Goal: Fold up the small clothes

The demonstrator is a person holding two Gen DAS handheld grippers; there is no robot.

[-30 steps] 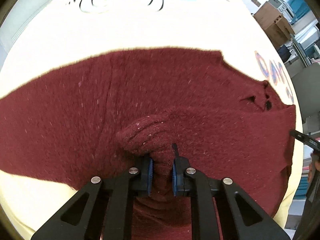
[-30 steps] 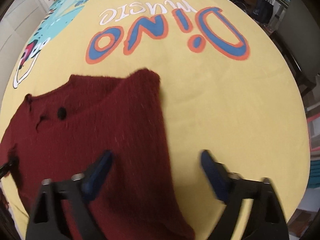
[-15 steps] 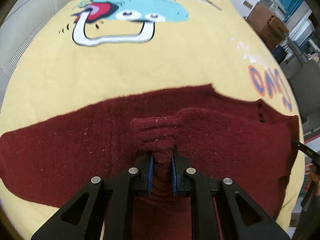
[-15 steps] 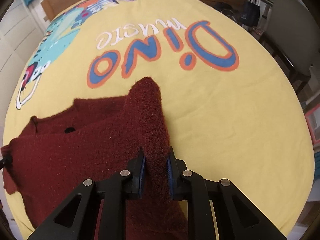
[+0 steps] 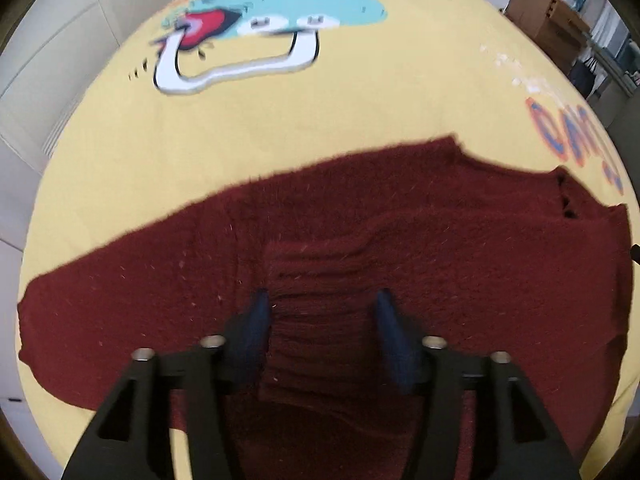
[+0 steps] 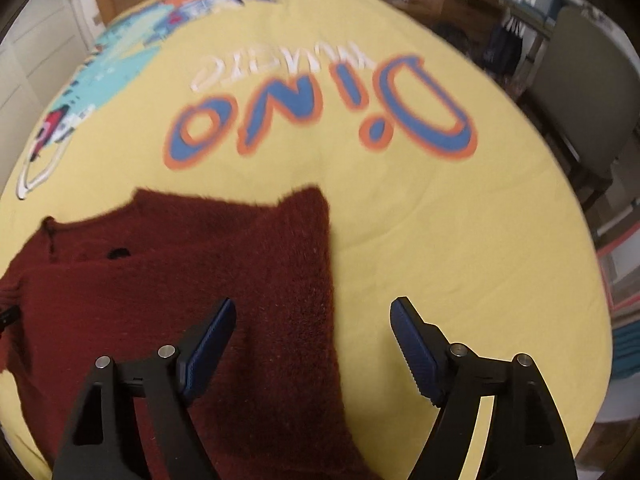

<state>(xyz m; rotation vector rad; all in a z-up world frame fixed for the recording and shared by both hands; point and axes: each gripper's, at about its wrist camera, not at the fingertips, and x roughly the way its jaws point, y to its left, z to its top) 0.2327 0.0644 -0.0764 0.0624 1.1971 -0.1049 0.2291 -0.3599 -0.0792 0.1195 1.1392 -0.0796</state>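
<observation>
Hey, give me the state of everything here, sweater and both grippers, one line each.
Sweater: lying flat on the yellow cloth, sleeve cuff folded in over the body.
Left gripper: open, straddling the cuff, gripping nothing.
Right gripper: open, above the sweater's edge.

An indoor workroom or storage-like office rather than a lived-in home. The table (image 6: 460, 240) is covered by a yellow cloth printed with a cartoon dinosaur (image 5: 280, 12) and the blue-and-orange lettering "Dino" (image 6: 320, 116). Cardboard boxes (image 5: 548, 12) are stacked at the upper right of the left wrist view. White panelled cabinet doors (image 5: 60, 40) fill its upper left. In the right wrist view a grey chair (image 6: 588, 92) stands at the right edge, with dark bags (image 6: 506, 48) hanging behind it.
</observation>
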